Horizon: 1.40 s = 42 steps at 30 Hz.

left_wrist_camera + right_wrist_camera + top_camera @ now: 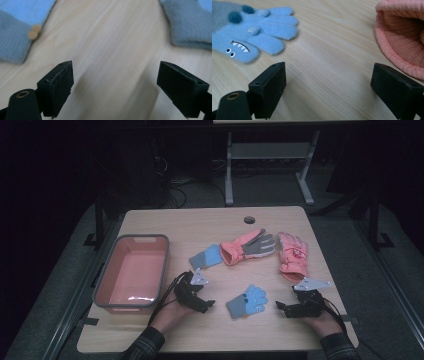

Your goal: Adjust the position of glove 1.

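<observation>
Resting low over the pale wooden table [210, 227], the left gripper [115, 82] and the right gripper [328, 87] both stand with jaws spread wide, holding and touching nothing. The fuzzy light-blue monster-face glove [247, 301] lies between them (toothy grin towards the right gripper); a pink knitted glove [292, 255] lies just beyond.

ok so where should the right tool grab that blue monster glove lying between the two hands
Probably the fingertips of the blue monster glove. It lies flat, fingers fanned toward the right tool, grey cuff pointing away. Come in low from that side with the open jaws and pinch across one or two fingers, whose thick fleece offers an edge to grip.
</observation>
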Motion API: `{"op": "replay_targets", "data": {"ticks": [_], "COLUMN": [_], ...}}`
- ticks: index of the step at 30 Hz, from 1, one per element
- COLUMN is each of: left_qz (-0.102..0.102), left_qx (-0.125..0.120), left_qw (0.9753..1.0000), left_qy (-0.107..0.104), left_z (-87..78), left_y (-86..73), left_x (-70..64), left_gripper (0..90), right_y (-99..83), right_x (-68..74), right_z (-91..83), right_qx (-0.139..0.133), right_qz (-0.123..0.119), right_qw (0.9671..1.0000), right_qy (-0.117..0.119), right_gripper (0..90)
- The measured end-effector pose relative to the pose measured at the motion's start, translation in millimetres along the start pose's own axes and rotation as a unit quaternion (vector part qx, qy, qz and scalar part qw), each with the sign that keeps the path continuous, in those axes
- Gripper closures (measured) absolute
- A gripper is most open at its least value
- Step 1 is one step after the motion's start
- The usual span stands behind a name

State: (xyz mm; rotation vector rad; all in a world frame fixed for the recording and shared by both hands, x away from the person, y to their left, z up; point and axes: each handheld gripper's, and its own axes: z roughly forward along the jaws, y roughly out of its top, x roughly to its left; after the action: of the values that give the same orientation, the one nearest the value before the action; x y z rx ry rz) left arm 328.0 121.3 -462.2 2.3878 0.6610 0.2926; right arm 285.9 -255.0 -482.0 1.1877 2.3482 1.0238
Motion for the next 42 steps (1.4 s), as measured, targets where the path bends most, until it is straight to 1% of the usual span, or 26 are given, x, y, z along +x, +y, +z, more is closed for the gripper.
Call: {"op": "replay_targets", "data": {"ticks": [1, 2, 4, 6, 7, 9, 12, 13, 15, 16, 17, 18, 19, 21, 23, 25, 26, 28, 29, 30, 31, 33, 36, 38, 40, 42], "left_qz": [0.000, -0.001, -0.002, -0.012, -0.012, -0.020, -0.028, -0.028, -0.043, -0.046, -0.044, -0.044, -0.045, -0.053, -0.057, -0.063, -0.063, -0.072, -0.078, -0.078, -0.091, -0.099, -0.109, -0.109, -0.106, -0.109], "left_qx": [0.000, 0.003, -0.001, -0.007, -0.007, -0.010, -0.018, -0.018, -0.029, -0.032, -0.031, -0.031, -0.030, -0.035, -0.036, -0.027, -0.027, -0.021, -0.018, -0.018, -0.008, -0.002, 0.004, 0.007, 0.028, 0.023], "left_qw": [1.0000, 1.0000, 1.0000, 0.9999, 0.9999, 0.9995, 0.9989, 0.9989, 0.9980, 0.9974, 0.9972, 0.9972, 0.9969, 0.9960, 0.9953, 0.9948, 0.9948, 0.9936, 0.9931, 0.9931, 0.9918, 0.9910, 0.9907, 0.9908, 0.9911, 0.9908], "left_qy": [0.000, 0.001, 0.003, 0.006, 0.006, 0.021, 0.034, 0.034, 0.037, 0.045, 0.051, 0.051, 0.057, 0.063, 0.069, 0.076, 0.076, 0.085, 0.086, 0.086, 0.090, 0.090, 0.082, 0.080, 0.077, 0.077], "left_z": [0.0, 3.0, 4.8, 5.8, 5.8, 5.9, 5.2, 5.2, 5.1, 5.8, 6.9, 6.9, 9.1, 12.9, 16.4, 19.9, 19.9, 24.2, 25.1, 25.1, 27.6, 31.3, 36.5, 38.0, 43.0, 42.8], "left_y": [0.0, 6.3, 10.3, 18.4, 18.4, 27.6, 36.4, 36.4, 42.1, 48.0, 51.0, 51.0, 55.8, 60.9, 62.6, 63.5, 63.5, 63.0, 62.3, 62.3, 59.4, 58.0, 57.5, 57.2, 54.6, 53.6], "left_x": [0.0, 2.0, 3.6, 10.3, 10.3, 20.3, 33.1, 33.1, 42.3, 49.3, 52.5, 52.5, 58.2, 65.6, 71.5, 78.5, 78.5, 87.5, 90.1, 90.1, 97.4, 100.9, 102.9, 102.8, 101.6, 100.9], "left_gripper": [13.7, 14.4, 15.9, 19.4, 20.9, 23.1, 27.4, 29.7, 30.2, 33.8, 34.2, 35.2, 37.4, 40.0, 40.9, 43.6, 43.9, 46.1, 46.1, 46.1, 46.1, 46.1, 47.9, 49.4, 49.6, 49.7], "right_y": [0.0, 0.0, 0.0, -0.1, -0.1, -0.1, -0.1, -0.1, -0.1, -0.1, -0.1, -0.1, -0.1, -0.1, -0.1, -0.1, -0.1, -0.1, -0.1, -0.2, -0.1, -0.1, -0.2, -0.2, -0.2, -0.3], "right_x": [0.0, 0.0, -0.1, -0.2, -0.2, -0.2, -0.3, -0.3, -0.3, -0.4, -0.4, -0.4, -0.4, -0.4, -0.7, -0.6, -0.6, -1.3, -1.4, -1.4, -1.3, -1.2, -1.7, -1.8, -1.7, -1.6], "right_z": [0.0, 0.0, 0.0, 0.0, 0.0, 0.0, 0.0, 0.0, 0.0, -0.1, -0.1, -0.1, -0.1, -0.3, -0.5, -0.5, -0.5, -0.5, -0.5, -0.5, -0.5, -0.5, -0.5, -0.6, -0.6, -0.5], "right_qx": [0.000, 0.000, -0.001, -0.001, -0.001, -0.001, -0.001, -0.001, -0.001, -0.001, -0.001, -0.001, -0.001, -0.001, 0.000, 0.000, 0.000, -0.002, -0.002, -0.002, -0.002, -0.002, -0.004, -0.003, -0.003, -0.003], "right_qz": [0.000, 0.000, 0.000, 0.000, 0.000, 0.001, 0.001, 0.001, 0.001, 0.001, 0.001, 0.001, 0.001, 0.004, 0.005, 0.005, 0.005, 0.003, 0.003, 0.003, 0.003, 0.003, 0.004, 0.005, 0.005, 0.004], "right_qw": [1.0000, 1.0000, 1.0000, 1.0000, 1.0000, 1.0000, 1.0000, 1.0000, 1.0000, 1.0000, 1.0000, 1.0000, 1.0000, 1.0000, 1.0000, 1.0000, 1.0000, 1.0000, 1.0000, 1.0000, 1.0000, 1.0000, 1.0000, 1.0000, 1.0000, 1.0000], "right_qy": [0.000, 0.000, 0.000, 0.000, 0.000, 0.000, 0.000, 0.000, 0.000, 0.000, 0.000, 0.000, 0.000, 0.001, 0.001, 0.001, 0.001, 0.001, 0.002, 0.002, 0.002, 0.001, 0.003, 0.004, 0.003, 0.004], "right_gripper": [12.7, 12.7, 12.7, 12.7, 12.7, 12.7, 12.7, 12.8, 12.8, 12.8, 12.8, 12.8, 12.8, 13.1, 13.2, 13.2, 13.2, 13.3, 13.3, 13.2, 13.2, 13.3, 13.3, 13.3, 13.3, 13.3]}}
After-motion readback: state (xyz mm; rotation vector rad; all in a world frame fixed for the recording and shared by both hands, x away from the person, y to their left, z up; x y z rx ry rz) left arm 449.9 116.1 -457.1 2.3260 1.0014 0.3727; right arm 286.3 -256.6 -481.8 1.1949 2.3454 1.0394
